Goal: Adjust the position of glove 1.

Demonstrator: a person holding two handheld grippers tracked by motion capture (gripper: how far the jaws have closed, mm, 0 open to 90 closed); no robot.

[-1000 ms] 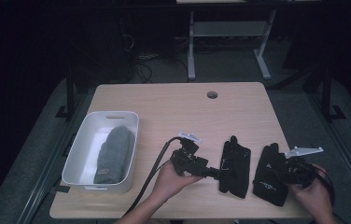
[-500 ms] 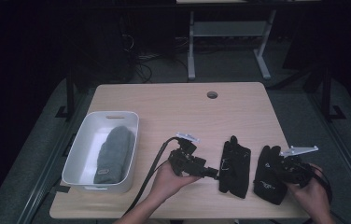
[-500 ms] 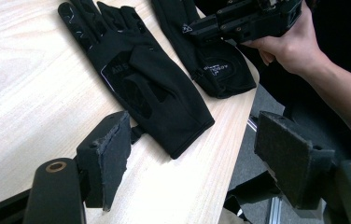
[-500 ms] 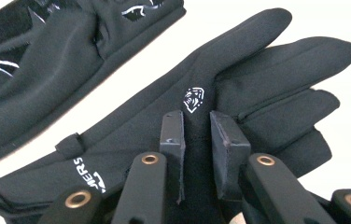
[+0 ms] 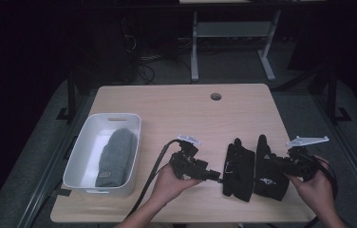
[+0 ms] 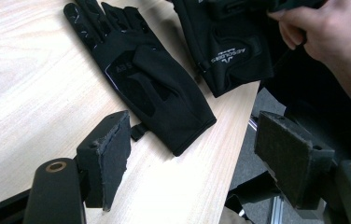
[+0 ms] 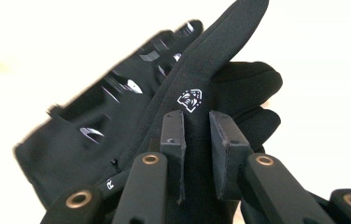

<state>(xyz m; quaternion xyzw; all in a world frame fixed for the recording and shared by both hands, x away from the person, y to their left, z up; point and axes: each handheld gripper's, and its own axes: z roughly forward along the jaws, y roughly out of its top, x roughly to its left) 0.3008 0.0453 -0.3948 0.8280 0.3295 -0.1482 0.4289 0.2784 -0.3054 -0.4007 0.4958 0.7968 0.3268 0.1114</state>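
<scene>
Near the table's front edge (image 5: pixel 243 220), right hand-held gripper (image 7: pixel 197 135) pinches a glove (image 7: pixel 211 60) (folded)

Light wood surface (image 5: pixel 181 109), round cable hole (image 5: pixel 216 96) near far edge. On it: white bin (image 5: pixel 84 152) at left holding a grey cloth (image 5: pixel 115 156), two black gloves (image 5: pixel 238 168) side by side at right-front.
</scene>
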